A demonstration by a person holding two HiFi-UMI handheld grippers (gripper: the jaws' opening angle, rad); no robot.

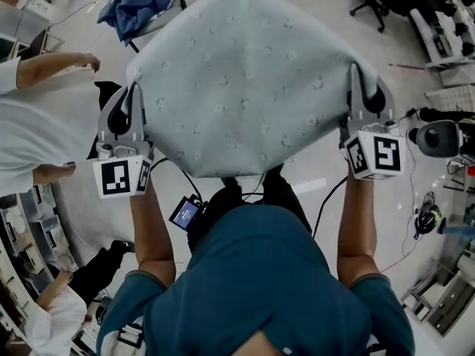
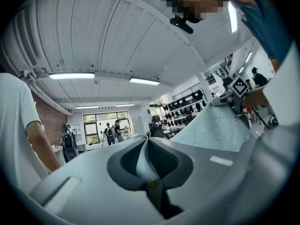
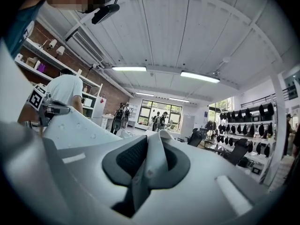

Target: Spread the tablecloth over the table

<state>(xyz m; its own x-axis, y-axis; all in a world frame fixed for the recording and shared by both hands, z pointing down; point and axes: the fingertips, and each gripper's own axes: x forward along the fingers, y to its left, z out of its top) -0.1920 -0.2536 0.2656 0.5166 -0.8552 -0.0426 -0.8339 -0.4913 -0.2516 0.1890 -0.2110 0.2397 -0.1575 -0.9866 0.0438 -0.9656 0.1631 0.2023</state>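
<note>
The left hand-held gripper [image 1: 128, 99] was clamped shut on one corner of the pale dotted tablecloth [image 1: 245, 80]. The right hand-held gripper [image 1: 367, 87] was pinched shut on the opposite corner. The cloth stretched between them and billowed forward beyond their tips.

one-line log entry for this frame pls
left gripper: shut on tablecloth edge | right gripper: shut on tablecloth edge | tablecloth: held spread between both, in air | table: not seen
</note>
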